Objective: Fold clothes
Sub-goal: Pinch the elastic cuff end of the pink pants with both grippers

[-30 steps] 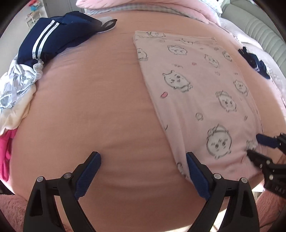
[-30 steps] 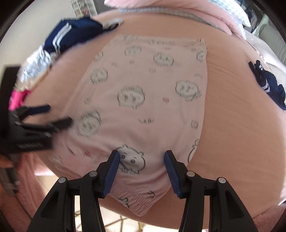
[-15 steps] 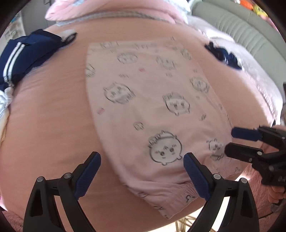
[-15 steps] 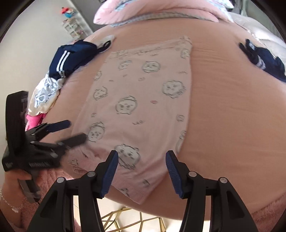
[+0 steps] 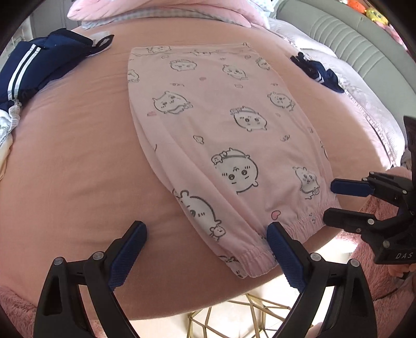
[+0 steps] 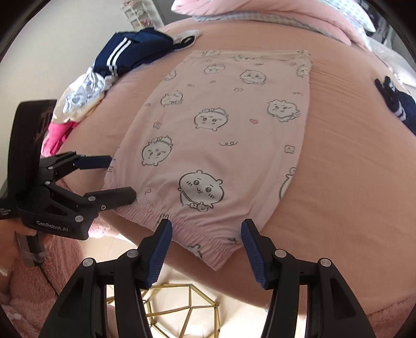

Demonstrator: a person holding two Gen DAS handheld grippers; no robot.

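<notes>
pink cartoon-print pyjama pants (image 5: pixel 223 145) lie flat on the pink bed (image 5: pixel 78 161), elastic cuffs at the near edge. soft, light, probably floppy; grab those gathered cuffs. left gripper (image 5: pixel 206 249) and right gripper (image 6: pixel 206 249) hover, fingers apart, holding nothing.

A home bedroom: a bed (image 5: pixel 78 161) under a peach sheet, pink pillows (image 5: pixel 161 7) at its head, a padded green headboard (image 5: pixel 345 39), clothes (image 6: pixel 85 96) heaped aside.
</notes>
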